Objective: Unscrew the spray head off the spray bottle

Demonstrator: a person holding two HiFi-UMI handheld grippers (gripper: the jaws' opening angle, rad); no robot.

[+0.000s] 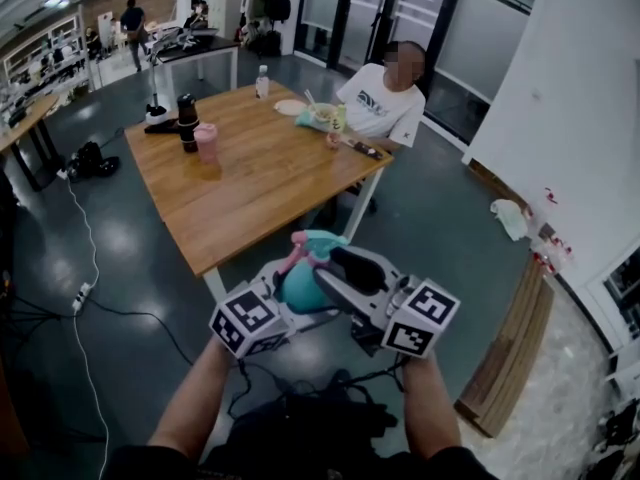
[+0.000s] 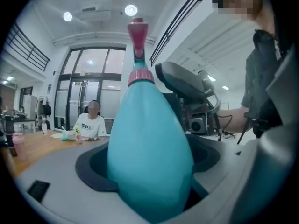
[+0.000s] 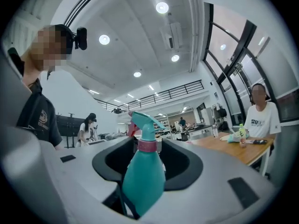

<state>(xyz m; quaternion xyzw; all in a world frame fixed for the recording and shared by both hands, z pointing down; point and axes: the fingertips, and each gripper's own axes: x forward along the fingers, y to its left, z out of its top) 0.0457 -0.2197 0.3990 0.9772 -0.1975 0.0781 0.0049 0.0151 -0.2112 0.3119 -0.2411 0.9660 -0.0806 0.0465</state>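
Note:
A teal spray bottle [image 1: 300,286] with a pink collar [image 2: 140,77] and a teal spray head [image 3: 142,123] hangs in the air in front of my body. My left gripper [image 2: 149,171] is shut on the bottle's wide body, which fills the space between its jaws. My right gripper [image 3: 147,164] is open, its jaws standing on either side of the bottle with dark gaps showing beside it. In the head view the left gripper [image 1: 283,296] comes in from the left and the right gripper [image 1: 342,270] from the right, meeting at the bottle.
A wooden table [image 1: 250,178] stands ahead with a black bottle [image 1: 187,120], a pink cup [image 1: 206,140] and a seated person [image 1: 385,98] at its far corner. Cables [image 1: 85,288] run over the dark floor. A wooden board [image 1: 505,358] lies by the white wall at right.

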